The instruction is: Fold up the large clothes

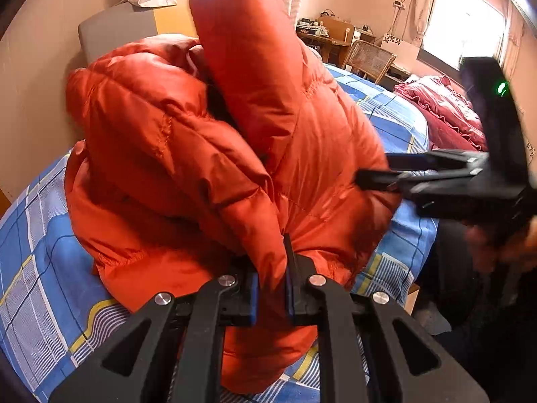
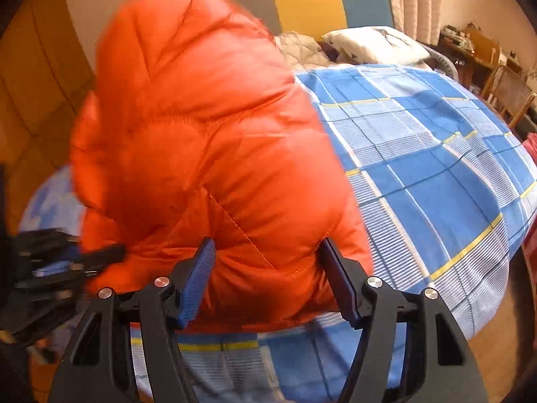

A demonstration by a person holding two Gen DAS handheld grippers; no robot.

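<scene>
An orange puffy down jacket (image 1: 208, 154) is bunched up on the blue checked bedsheet (image 1: 40, 268). My left gripper (image 1: 272, 268) is shut on a fold of the jacket's lower edge. My right gripper (image 2: 268, 262) is open, its jaws set wide around a thick puffy part of the jacket (image 2: 208, 141), touching it on both sides. In the left wrist view the right gripper (image 1: 372, 171) shows at the jacket's right side, blurred. The left gripper (image 2: 100, 255) shows at the left edge of the right wrist view.
The bed (image 2: 436, 174) stretches to the right with a white pillow (image 2: 372, 45) at its head. A red quilt (image 1: 443, 107) lies at the far side. A wicker chair (image 1: 369, 58) and cluttered desk (image 1: 322, 30) stand by the wall. Padded headboard (image 1: 127, 27) behind.
</scene>
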